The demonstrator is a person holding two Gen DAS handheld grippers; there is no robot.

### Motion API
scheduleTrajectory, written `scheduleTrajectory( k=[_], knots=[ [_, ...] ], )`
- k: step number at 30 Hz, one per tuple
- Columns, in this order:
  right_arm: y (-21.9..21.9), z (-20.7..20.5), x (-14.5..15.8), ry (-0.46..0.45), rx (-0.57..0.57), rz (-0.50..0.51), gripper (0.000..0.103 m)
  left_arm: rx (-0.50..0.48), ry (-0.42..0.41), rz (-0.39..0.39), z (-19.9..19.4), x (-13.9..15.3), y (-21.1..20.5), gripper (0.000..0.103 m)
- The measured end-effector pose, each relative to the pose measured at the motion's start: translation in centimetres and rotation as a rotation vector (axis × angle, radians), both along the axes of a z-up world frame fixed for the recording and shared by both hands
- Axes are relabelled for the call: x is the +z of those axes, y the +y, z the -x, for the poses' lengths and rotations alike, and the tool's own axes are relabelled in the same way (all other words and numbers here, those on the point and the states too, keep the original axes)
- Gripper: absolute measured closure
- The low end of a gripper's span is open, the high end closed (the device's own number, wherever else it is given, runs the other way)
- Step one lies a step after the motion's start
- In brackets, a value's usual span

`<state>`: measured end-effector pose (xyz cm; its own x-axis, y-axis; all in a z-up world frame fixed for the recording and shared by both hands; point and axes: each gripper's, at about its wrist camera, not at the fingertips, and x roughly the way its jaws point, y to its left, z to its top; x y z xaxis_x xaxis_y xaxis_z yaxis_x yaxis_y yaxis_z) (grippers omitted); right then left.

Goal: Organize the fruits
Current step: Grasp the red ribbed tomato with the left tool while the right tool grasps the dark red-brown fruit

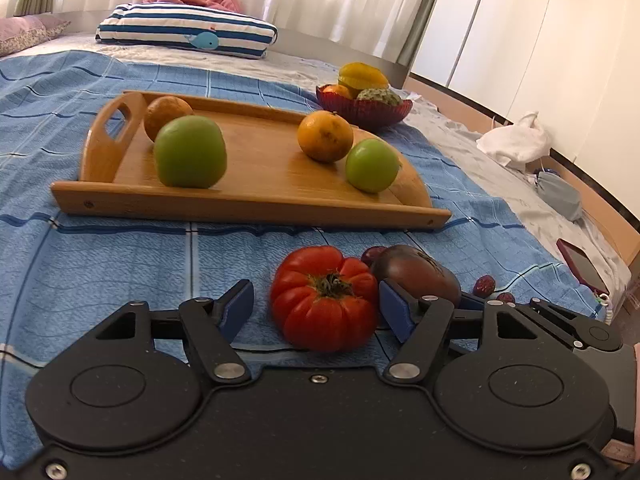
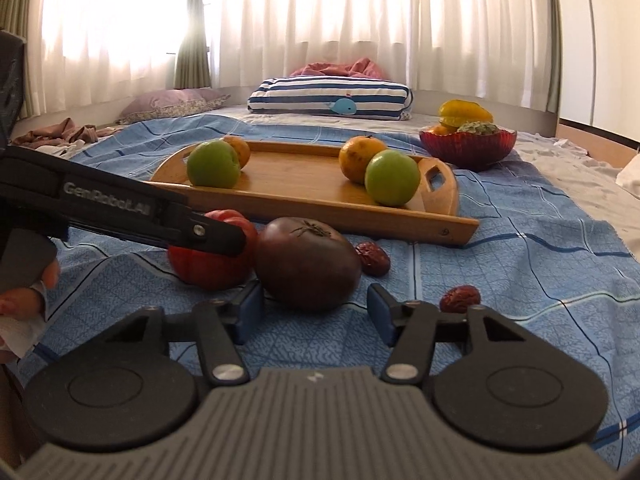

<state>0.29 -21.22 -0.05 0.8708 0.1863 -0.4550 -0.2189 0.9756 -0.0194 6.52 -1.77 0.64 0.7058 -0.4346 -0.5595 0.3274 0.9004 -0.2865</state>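
A red ribbed tomato (image 1: 326, 298) lies on the blue checked cloth (image 1: 100, 264) between the open blue pads of my left gripper (image 1: 316, 308); the pads stand beside it, not closed on it. A dark purple tomato (image 2: 306, 262) lies to its right, just ahead of my open right gripper (image 2: 316, 312). The left gripper's arm (image 2: 120, 216) crosses in front of the red tomato (image 2: 212, 264) in the right wrist view. A wooden tray (image 1: 256, 184) beyond holds two green apples (image 1: 190, 152) (image 1: 372, 165) and two oranges (image 1: 325, 136) (image 1: 166, 114).
A red glass bowl (image 2: 468, 146) with a starfruit and other fruit stands behind the tray at the right. Small red dates (image 2: 460, 298) (image 2: 373, 253) lie on the cloth near the purple tomato. A striped pillow (image 2: 328, 100) lies at the back. A red phone (image 1: 582, 268) lies at the bed's right edge.
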Motion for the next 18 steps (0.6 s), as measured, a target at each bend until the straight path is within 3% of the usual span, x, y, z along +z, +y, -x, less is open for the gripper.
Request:
scheduleTrajectory(
  k=[6, 12, 18],
  knots=[
    [0.2, -0.4, 0.2, 0.001, 0.002, -0.007, 0.042, 0.004, 0.005, 0.022, -0.5, -0.2, -0.2, 0.038],
    [0.1, -1.1, 0.3, 0.023, 0.007, -0.023, 0.033, 0.0, 0.031, 0.049, -0.8, -0.4, 0.2, 0.039],
    [0.9, -1.4, 0.6, 0.022, 0.014, 0.032, 0.043, 0.016, 0.025, 0.056, -0.2, -0.1, 0.3, 0.044]
  ],
)
